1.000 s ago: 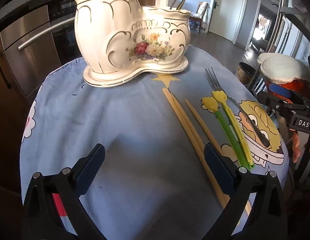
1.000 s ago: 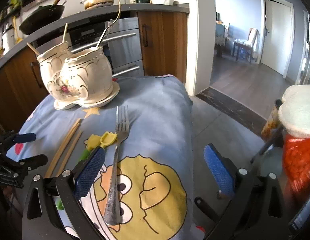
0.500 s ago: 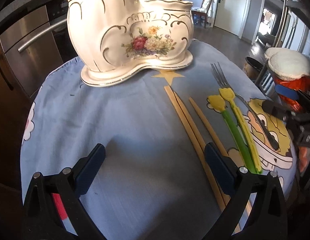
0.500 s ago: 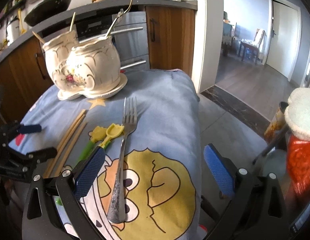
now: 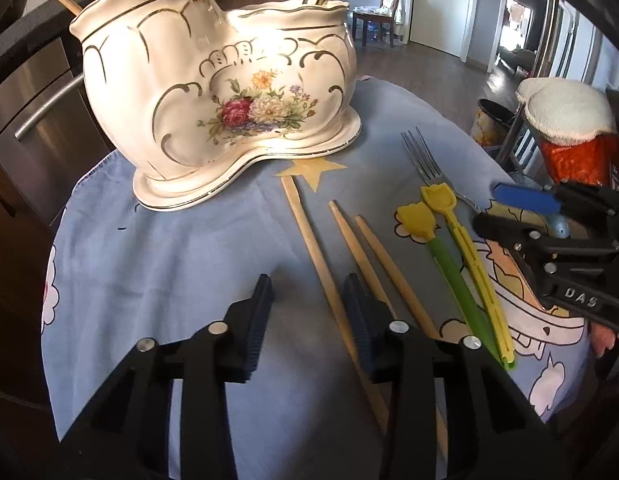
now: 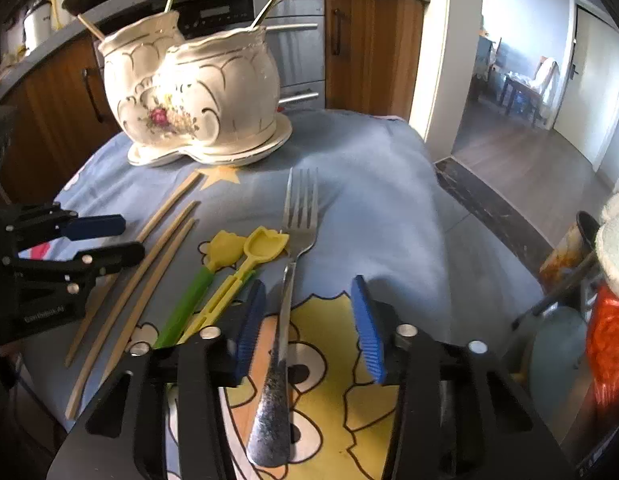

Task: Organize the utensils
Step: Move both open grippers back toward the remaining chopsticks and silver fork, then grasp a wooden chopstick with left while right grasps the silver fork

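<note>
A blue cartoon-print cloth [image 5: 181, 248] covers a small table in a kitchen. At the far left stands a cream ceramic utensil holder [image 5: 213, 92] with two compartments, painted with flowers, already holding a few utensils.

In front of it, toward the viewer, the left gripper [image 5: 307, 320] hovers low over the cloth. Its jaws have just been closing and stand partly apart, grasping nothing. One wooden chopstick [image 5: 325, 276] lies between its fingers, close to the right pad; whether the pad touches it cannot be told. Two more chopsticks [image 5: 373, 252] lie just to the right.

Next come two plastic picks, one green [image 5: 449, 276] and one yellow [image 5: 469, 260], side by side.

Farther right lies a metal fork [image 6: 287, 280], tines pointing toward the holder. The right gripper [image 6: 309, 324] straddles the fork's handle; its jaws have also just been closing, not yet clamped, with the handle nearer the left pad.

To do this step well, each gripper likely needs centring over its utensil, pads low against the cloth, then a firm squeeze across the thin shaft so it does not roll or slip free.
</note>
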Available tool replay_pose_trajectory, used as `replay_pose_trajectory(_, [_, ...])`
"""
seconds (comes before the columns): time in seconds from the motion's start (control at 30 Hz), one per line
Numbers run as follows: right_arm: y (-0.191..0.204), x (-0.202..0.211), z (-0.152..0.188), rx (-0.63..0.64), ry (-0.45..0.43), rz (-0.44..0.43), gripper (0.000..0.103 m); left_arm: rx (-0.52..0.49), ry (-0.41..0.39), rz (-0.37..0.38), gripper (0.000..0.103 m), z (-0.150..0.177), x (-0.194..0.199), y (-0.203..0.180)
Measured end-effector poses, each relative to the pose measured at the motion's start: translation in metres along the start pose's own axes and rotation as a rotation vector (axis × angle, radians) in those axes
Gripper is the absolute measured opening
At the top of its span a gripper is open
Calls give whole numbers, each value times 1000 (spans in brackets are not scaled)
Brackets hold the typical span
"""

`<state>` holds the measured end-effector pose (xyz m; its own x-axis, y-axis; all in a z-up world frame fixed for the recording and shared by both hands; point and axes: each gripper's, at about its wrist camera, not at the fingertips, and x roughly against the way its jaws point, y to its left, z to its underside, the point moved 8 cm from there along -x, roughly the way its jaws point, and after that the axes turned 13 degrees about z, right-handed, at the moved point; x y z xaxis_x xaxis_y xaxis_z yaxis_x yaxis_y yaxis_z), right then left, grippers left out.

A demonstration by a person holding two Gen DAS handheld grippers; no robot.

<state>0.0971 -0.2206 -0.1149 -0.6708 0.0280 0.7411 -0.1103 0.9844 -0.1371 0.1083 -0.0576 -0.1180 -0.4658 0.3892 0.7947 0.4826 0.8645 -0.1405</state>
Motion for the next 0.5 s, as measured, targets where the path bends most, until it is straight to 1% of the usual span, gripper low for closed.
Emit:
replay_pose_trajectory(0.07, [1, -1, -1, 0, -2, -2, 37, 1, -1, 7, 30, -1, -1, 1])
replay_pose_trajectory(0.1, [2, -1, -1, -2, -1, -7, 33, -1, 0, 9, 29, -2, -1, 2])
replay_pose_trajectory(0.17, [2, -2, -2, -11, 1, -17, 25, -4, 4, 18, 21, -5, -2, 4])
replay_pose_trajectory(0.2, [2, -2, -2, -12, 2, -29, 20, -7, 7, 21, 20, -7, -2, 5])
replay_pose_trajectory(0.23, [3, -2, -2, -12, 2, -38, 14, -12, 11, 23, 16, -9, -2, 7])
replay_pose_trajectory(0.27, [4, -2, -3, -10, 1, -44, 12, -18, 17, 25, 10, -10, -2, 9])
replay_pose_trajectory(0.3, [4, -2, -3, -10, 1, -44, 8, -21, 22, 25, 10, -11, -2, 10])
replay_pose_trajectory(0.43, [2, 0, -2, -16, 3, -48, 6, -46, 56, 45, 6, -9, 2, 15])
replay_pose_trajectory(0.5, [0, 1, -2, -10, 5, -47, 6, -56, 69, 54, 6, -5, 5, 18])
